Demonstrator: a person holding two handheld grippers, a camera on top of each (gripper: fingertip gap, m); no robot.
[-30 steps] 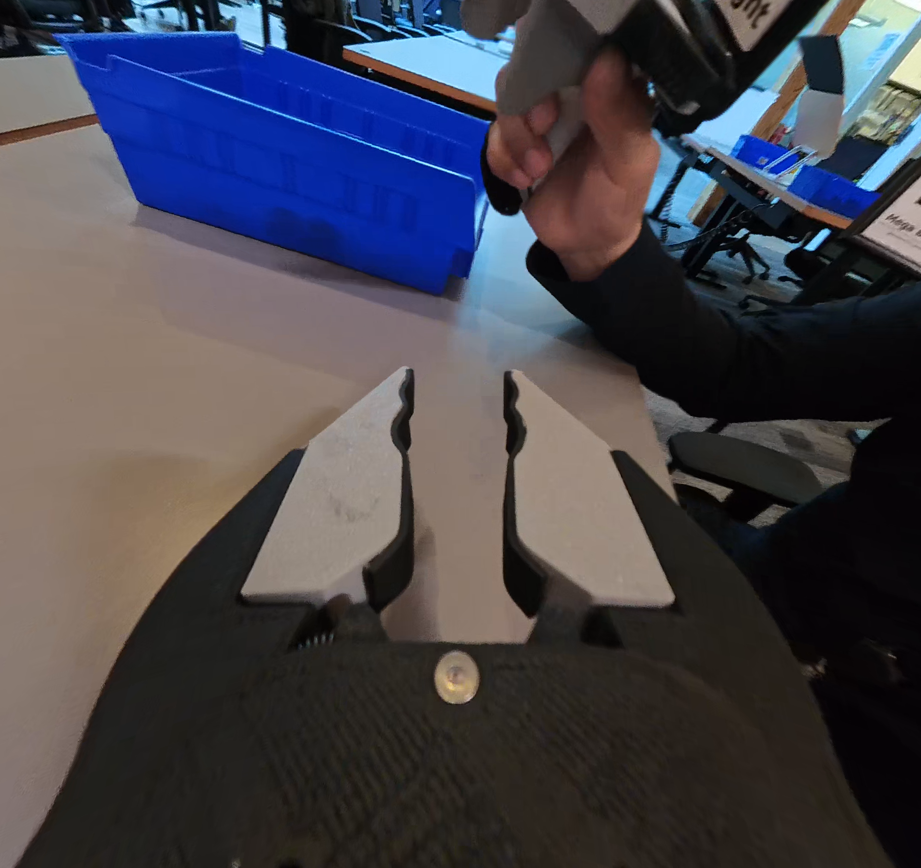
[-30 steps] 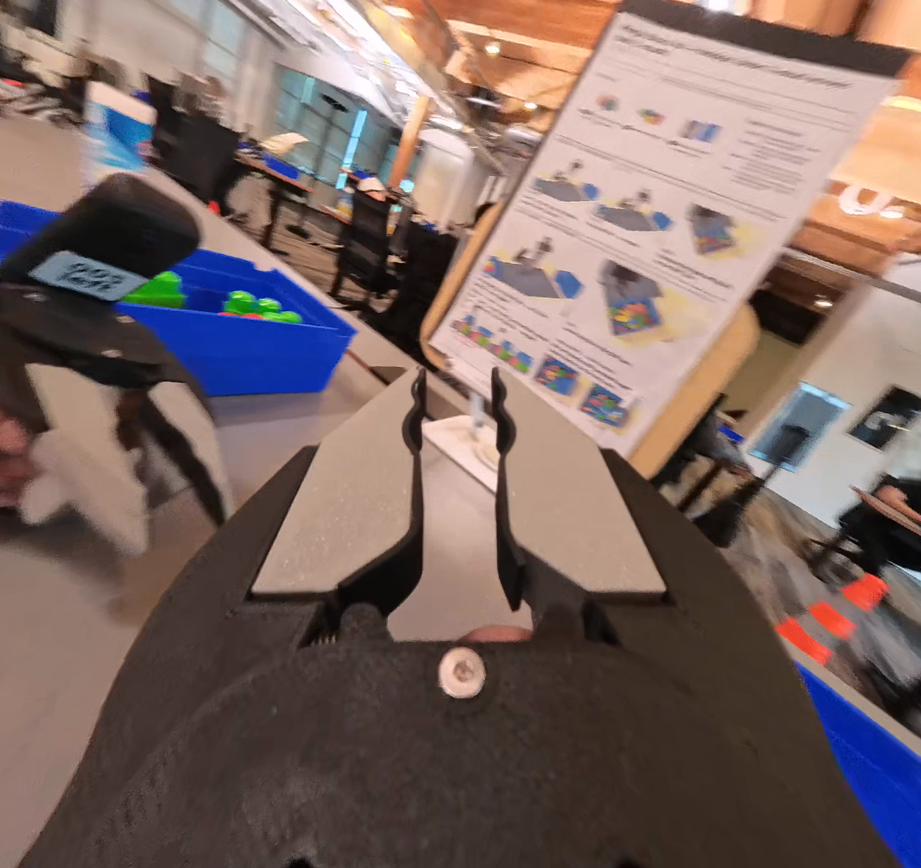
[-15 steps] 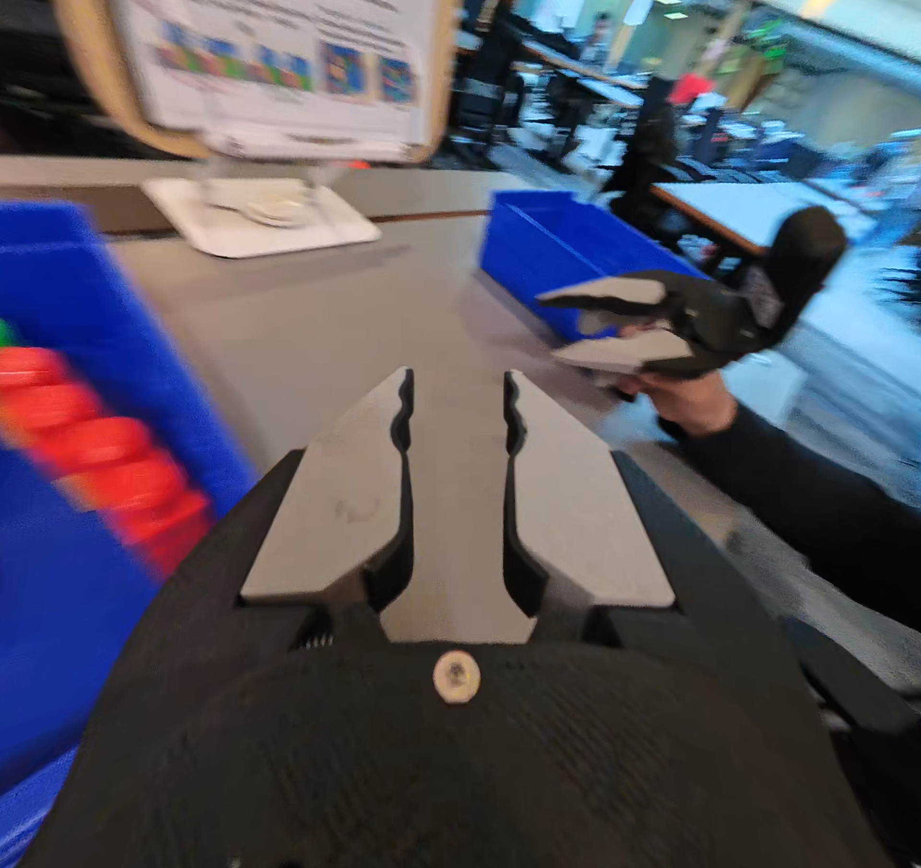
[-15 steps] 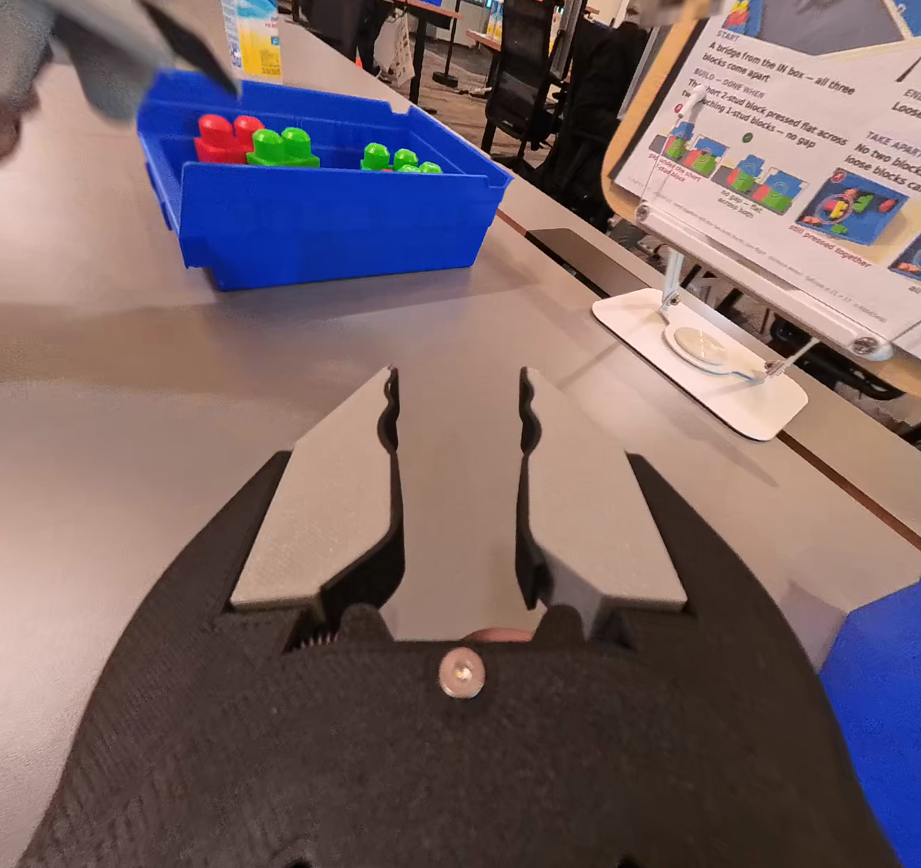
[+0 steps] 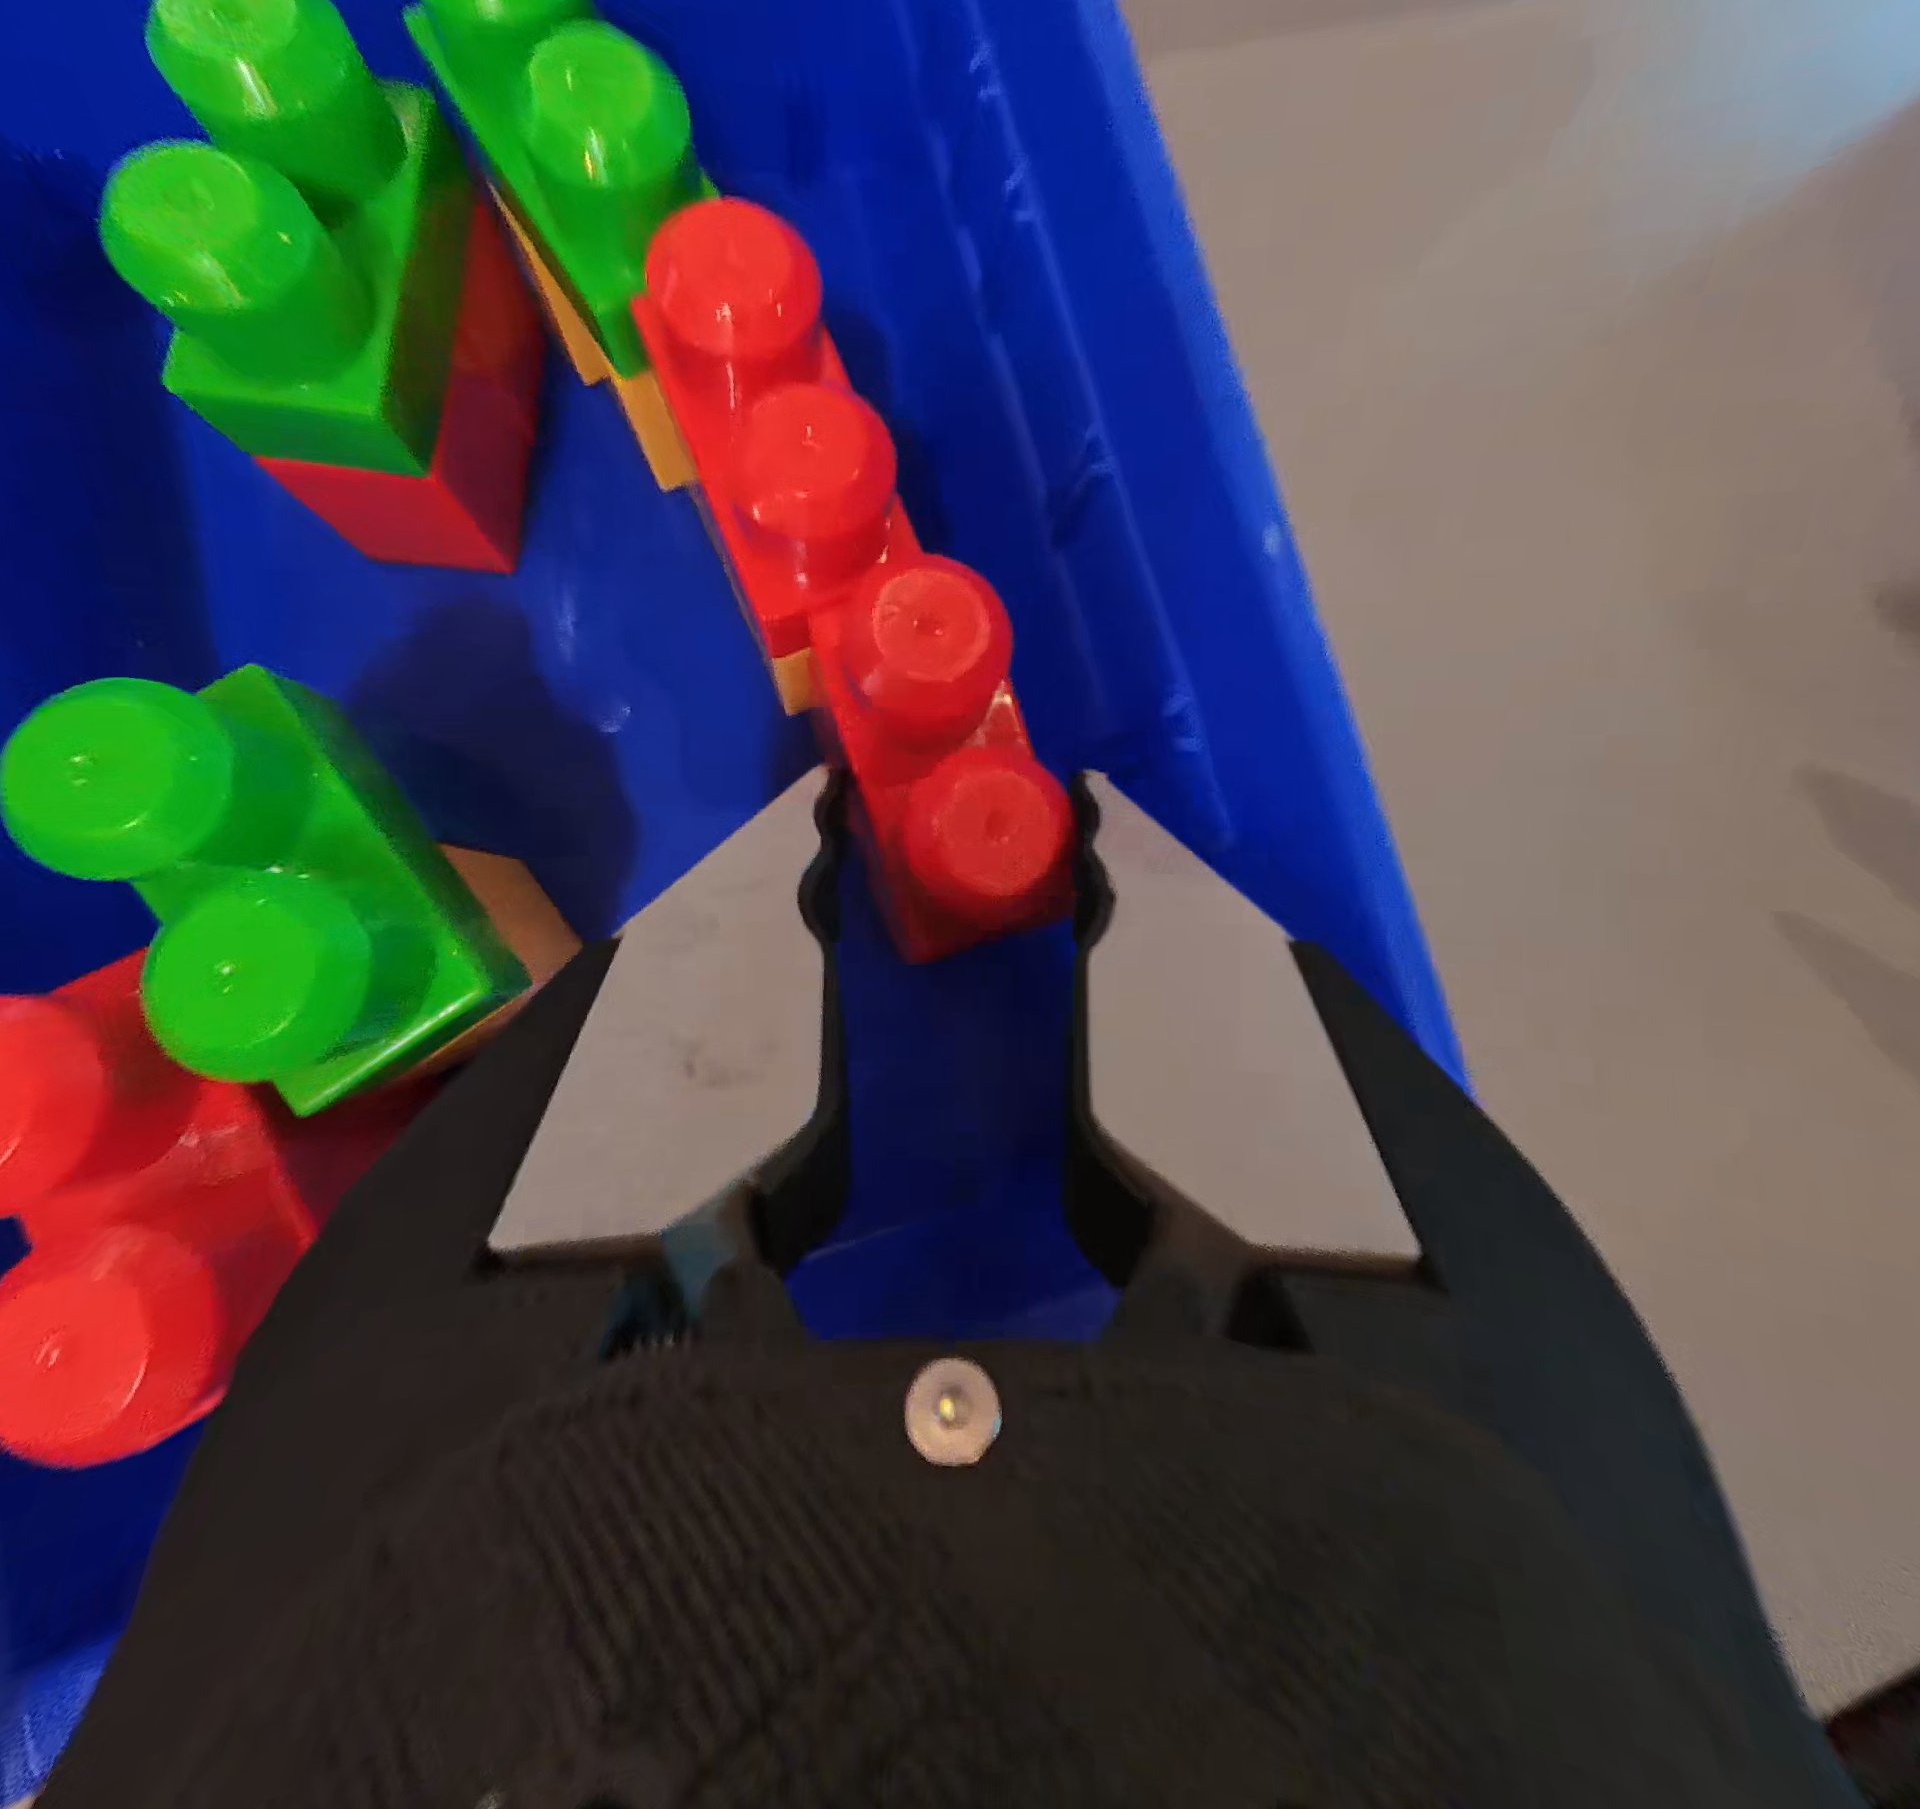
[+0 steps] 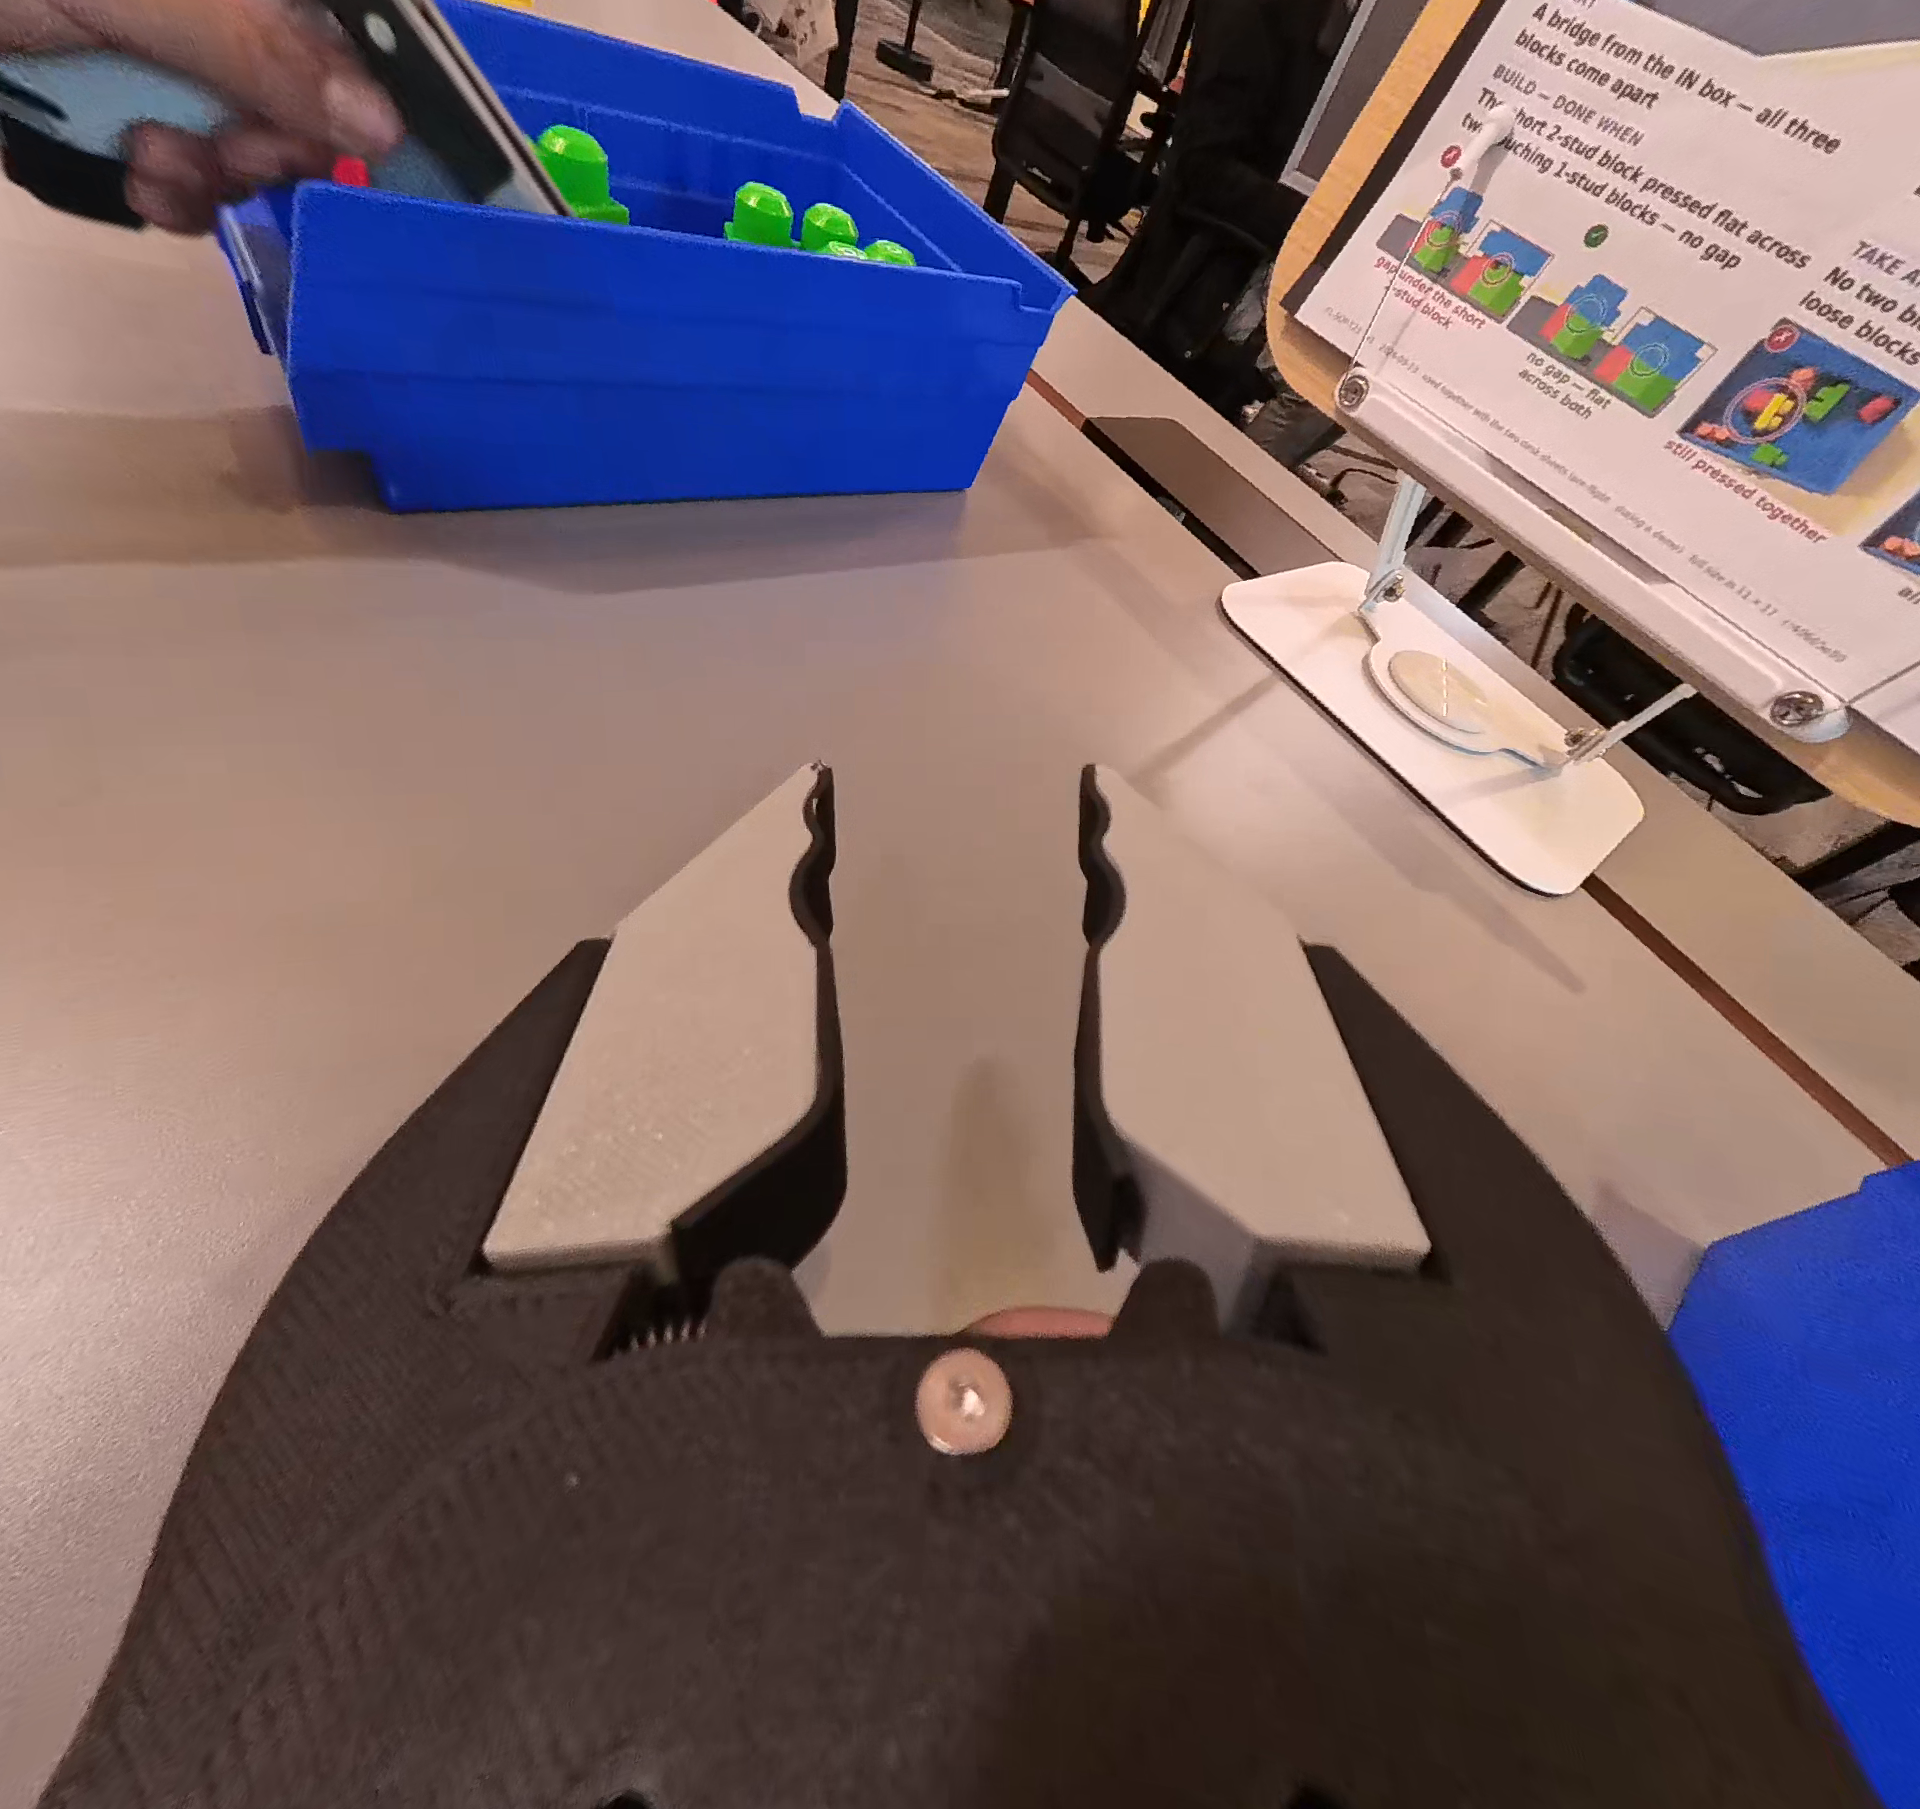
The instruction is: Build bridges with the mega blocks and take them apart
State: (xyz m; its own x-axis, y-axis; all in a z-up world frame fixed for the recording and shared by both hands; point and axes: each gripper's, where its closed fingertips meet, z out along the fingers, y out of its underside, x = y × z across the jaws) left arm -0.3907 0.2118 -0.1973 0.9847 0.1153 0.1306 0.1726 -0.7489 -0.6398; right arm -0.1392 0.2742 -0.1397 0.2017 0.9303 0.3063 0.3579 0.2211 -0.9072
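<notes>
In the blue bin (image 5: 1049,325) lay three green blocks (image 5: 301,284) and several red ones. The left gripper (image 5: 951,860) had its fingers astride a red block (image 5: 956,824), contact unclear. The right gripper (image 6: 951,824) stood wide with nothing between its fingers, over the counter (image 6: 520,720).

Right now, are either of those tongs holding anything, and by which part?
The right tongs are open and bare above the table. The left tongs straddle the near end of a red block in the blue bin; a firm grip cannot be told.
</notes>
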